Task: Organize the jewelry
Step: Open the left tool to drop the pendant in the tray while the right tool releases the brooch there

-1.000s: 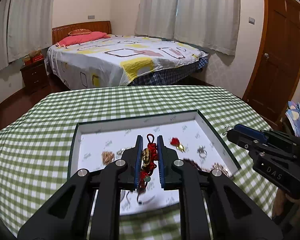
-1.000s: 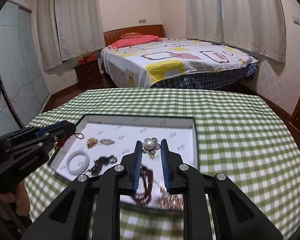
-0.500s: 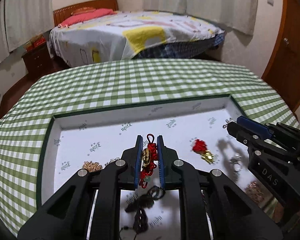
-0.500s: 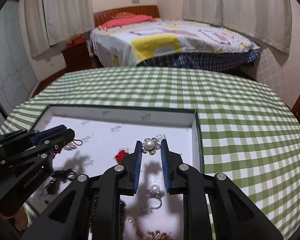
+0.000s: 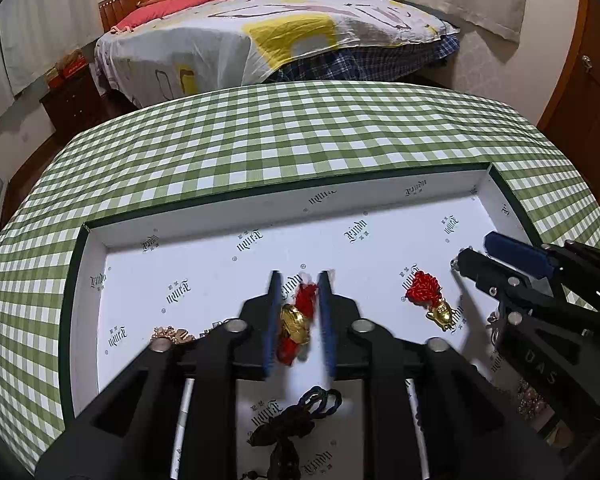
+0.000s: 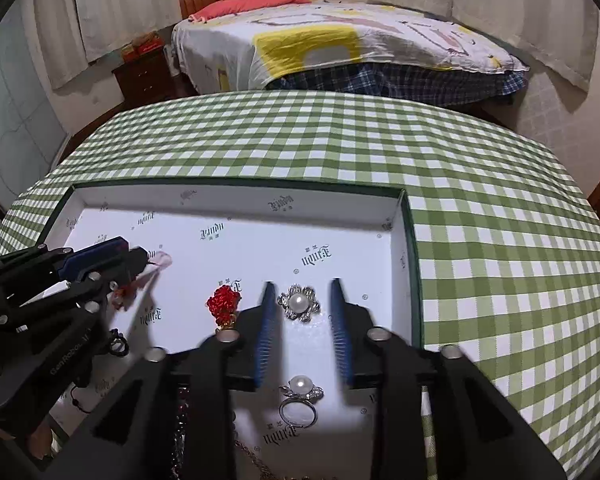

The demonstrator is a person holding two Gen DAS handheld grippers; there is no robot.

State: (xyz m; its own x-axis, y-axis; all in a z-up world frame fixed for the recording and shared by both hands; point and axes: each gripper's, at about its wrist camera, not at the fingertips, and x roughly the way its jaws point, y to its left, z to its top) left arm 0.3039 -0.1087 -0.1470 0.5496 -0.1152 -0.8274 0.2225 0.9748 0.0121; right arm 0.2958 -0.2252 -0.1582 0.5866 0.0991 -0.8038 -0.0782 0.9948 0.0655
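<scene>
A red-corded gold charm (image 5: 296, 322) is seen between the blue pads of the left gripper (image 5: 299, 320), whose jaws are opening; a gap can be made out on the right side of the charm, and whether the left pad is touching it cannot be told. It hangs just over the white floor of the tray (image 5: 204, 216). A pearl brooch (image 6: 299, 303) is framed between the pads of the right gripper (image 6: 303, 330), which are also opening, with clear gaps on both sides and nothing gripped; the brooch lies on the tray floor.

Two red-and-gold charms are counted in the left wrist view: the one between the pads and a second charm (image 5: 430, 298) lying flat to its right. Two pearl pieces are counted in the right wrist view: the brooch and a pearl ring (image 6: 300, 396) nearer the camera. One dark cord (image 5: 300, 412) is seen beneath the left gripper, and one small gold piece (image 5: 171, 334) at its left.

The pearl ring and brooch are shown only by the right wrist view; the dark cord's knot and the small gold piece are shown clearly only by the left. Each gripper is caught in the other's view. The tray is set on a green checked tablecloth (image 6: 480, 200), with a bed (image 6: 340, 40) beyond it.
</scene>
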